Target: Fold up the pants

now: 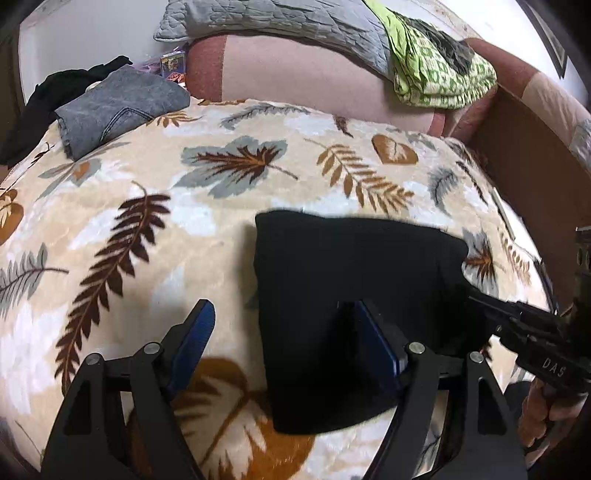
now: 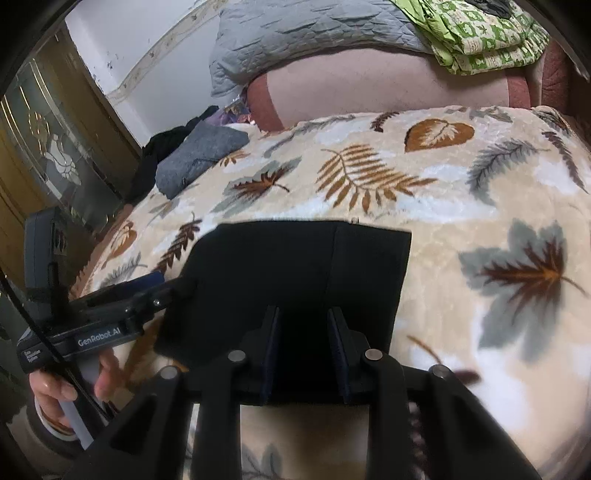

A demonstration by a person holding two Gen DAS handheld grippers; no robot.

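Black pants (image 1: 351,258) (image 2: 295,266) lie folded into a flat rectangle on a leaf-patterned blanket (image 1: 147,221) (image 2: 461,221). My left gripper (image 1: 280,310) stands wide open across the pants' left edge, with one blue pad over the blanket and the other over the black cloth. In the right wrist view it comes in from the left (image 2: 162,284) at the pants' corner. My right gripper (image 2: 304,314) hovers at the pants' near edge. Its jaws are narrowly apart with flat black cloth showing between them, and the pads do not press on it. Its finger (image 1: 480,295) reaches the pants' right edge.
Folded grey jeans (image 1: 118,107) (image 2: 199,158) and a black garment (image 1: 66,81) sit at the blanket's far left corner. A grey quilted pillow (image 1: 277,18) and green patterned cloth (image 1: 443,74) lie on a pink bolster behind. A brown board (image 1: 524,166) stands right. A person's hand (image 2: 55,391) holds the left gripper.
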